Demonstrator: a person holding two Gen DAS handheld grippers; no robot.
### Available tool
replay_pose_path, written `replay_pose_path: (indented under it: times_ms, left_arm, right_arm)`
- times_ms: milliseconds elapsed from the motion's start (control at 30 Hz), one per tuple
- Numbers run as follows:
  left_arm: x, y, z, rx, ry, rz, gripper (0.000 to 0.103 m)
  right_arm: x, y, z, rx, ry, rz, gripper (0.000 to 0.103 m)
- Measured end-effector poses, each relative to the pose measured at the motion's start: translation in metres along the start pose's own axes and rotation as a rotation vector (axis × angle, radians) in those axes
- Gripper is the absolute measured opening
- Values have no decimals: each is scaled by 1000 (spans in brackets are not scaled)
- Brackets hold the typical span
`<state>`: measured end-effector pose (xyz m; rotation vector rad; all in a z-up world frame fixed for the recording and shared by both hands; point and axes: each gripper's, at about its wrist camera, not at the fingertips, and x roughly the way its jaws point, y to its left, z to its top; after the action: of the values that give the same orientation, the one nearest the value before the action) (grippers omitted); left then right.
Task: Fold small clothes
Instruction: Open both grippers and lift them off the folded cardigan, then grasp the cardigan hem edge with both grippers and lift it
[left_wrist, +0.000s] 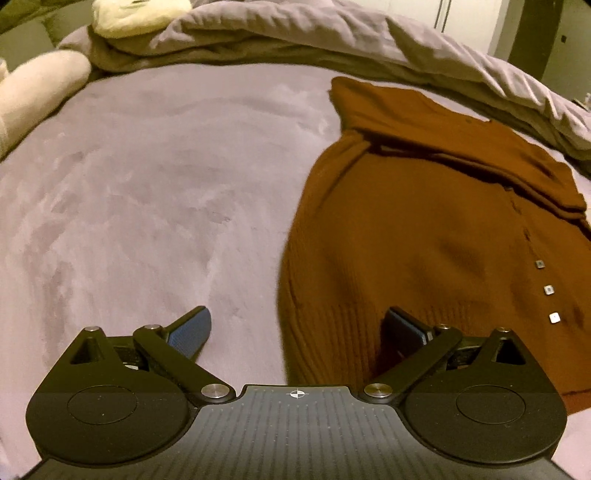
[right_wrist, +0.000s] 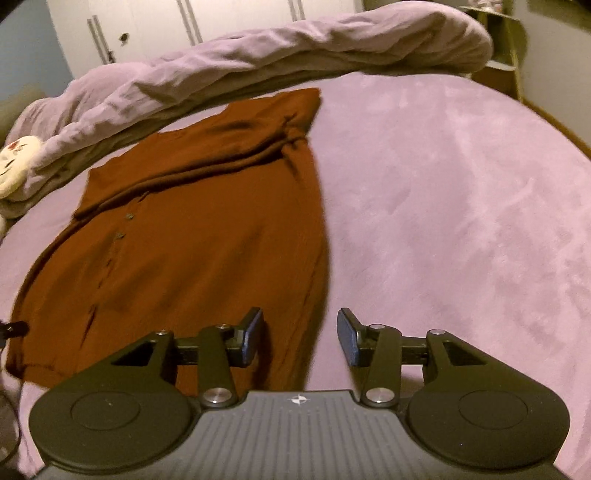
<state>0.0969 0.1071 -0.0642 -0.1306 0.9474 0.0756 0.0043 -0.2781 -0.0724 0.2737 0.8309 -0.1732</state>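
Looking along our left gripper (left_wrist: 297, 326) first, we see its two blue-padded fingers spread wide, holding nothing. The brown cardigan (left_wrist: 424, 236) lies flat on the mauve bedspread (left_wrist: 147, 192), filling the field from about twelve to three o'clock of the gripper. Its ribbed hem (left_wrist: 332, 343) is the nearest part: the right-hand finger sits over that hem while the left-hand finger is over bare bedspread, so the garment's left edge runs up between them. Sleeves look already folded across the chest near one o'clock. Three pale buttons (left_wrist: 549, 290) show at three o'clock. A rumpled duvet (left_wrist: 332, 40) lies beyond at twelve o'clock, and a cream plush toy (left_wrist: 40, 88) at ten.

From our right gripper (right_wrist: 300, 334), fingers are likewise apart and empty, though less widely. Here the cardigan (right_wrist: 192, 229) spreads from nine to twelve o'clock, its right side edge passing just between the fingers. The left-hand finger hangs over the knit, the right-hand one over bedspread (right_wrist: 461, 221).

We judge the long axis to run from the hem near us away toward the collar at the duvet (right_wrist: 295, 48). Both grippers stand at the hem end, one at each bottom corner, about equally near. The likely next move is to pinch both corners and carry the hem toward twelve o'clock; whether either finger already touches the fabric we cannot tell.
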Motion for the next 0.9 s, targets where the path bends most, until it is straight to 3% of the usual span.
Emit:
replay_pose_path:
  times_ms: [133,267,500,633,767,900]
  left_arm:
    - [-7,3,1,-25,33,-30,88]
    - [-8,2,2,10,73,-34,77]
    - [-8,11,10,-3,143,-81,40]
    - [-5,13,10,-4,163,-94,41]
    - [-3,6,9,31,177,-111,57]
    - [4,1,10,53,197,-114,58]
  right_arm:
    - [-4,-3,-6,43,19,57,28]
    - [-5,-10,-10,87,29,70,20]
    - [-7,-23,-13,174,55,131,11]
    - [-6,-22,-13,166,64,124,11]
    - [-4,-19,-11,153,82,110,11]
    - [-2,-17,-8,144,94,110,11]
